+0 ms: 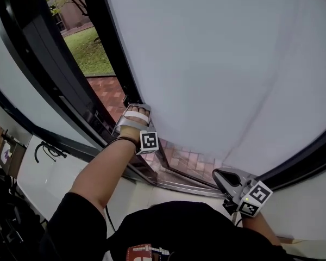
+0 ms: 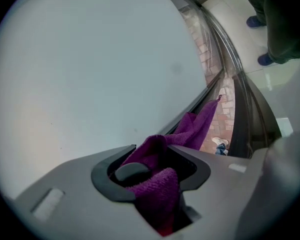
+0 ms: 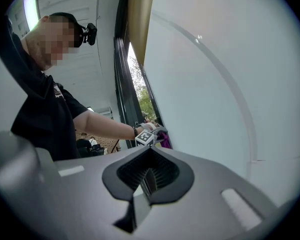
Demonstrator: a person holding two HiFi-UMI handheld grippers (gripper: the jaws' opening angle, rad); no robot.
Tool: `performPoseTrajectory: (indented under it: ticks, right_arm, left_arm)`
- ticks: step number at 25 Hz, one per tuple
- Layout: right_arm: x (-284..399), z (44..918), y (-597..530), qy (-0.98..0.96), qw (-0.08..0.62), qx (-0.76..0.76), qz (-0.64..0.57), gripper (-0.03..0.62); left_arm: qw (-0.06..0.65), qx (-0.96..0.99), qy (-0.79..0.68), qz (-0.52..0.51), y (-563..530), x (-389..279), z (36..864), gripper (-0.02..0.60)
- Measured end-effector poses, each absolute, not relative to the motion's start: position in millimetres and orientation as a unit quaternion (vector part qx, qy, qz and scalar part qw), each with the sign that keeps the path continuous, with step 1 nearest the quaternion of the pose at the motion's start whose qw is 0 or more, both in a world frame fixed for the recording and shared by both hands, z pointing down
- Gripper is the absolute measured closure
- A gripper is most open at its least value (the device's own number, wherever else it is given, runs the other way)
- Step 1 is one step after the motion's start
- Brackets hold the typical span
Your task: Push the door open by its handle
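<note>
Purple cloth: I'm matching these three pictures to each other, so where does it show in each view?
Head view: not seen; only the left gripper shows, at the door's edge, left of centre.
Left gripper view: the purple cloth is bottom centre, between the jaws, trailing up and right.
Right gripper view: a small purple patch at centre, beside the left gripper.
Shared landmark: the white door panel, in all three views.
</note>
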State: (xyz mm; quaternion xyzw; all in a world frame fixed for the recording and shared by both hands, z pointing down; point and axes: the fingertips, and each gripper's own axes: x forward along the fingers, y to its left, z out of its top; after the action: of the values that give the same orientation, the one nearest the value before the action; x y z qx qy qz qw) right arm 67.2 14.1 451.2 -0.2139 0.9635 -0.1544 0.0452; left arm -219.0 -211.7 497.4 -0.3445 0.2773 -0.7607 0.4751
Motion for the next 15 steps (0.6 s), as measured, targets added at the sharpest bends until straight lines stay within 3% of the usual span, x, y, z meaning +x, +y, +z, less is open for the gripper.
performPoseTrajectory:
  ticks: [8, 15]
  right_arm:
    - [62, 436, -39, 0.96, 0.035, -0.24, -0.139, 0.594]
    - [85, 424, -113, 0.953, 0.032, -0.282, -0.105, 0.594]
  left_arm:
    - [0.504, -0.365, 0.26, -0.738, -298, -202, 486, 0.412]
    - [0.495, -0.42, 0.232, -0.724, -391, -152, 495, 0.455]
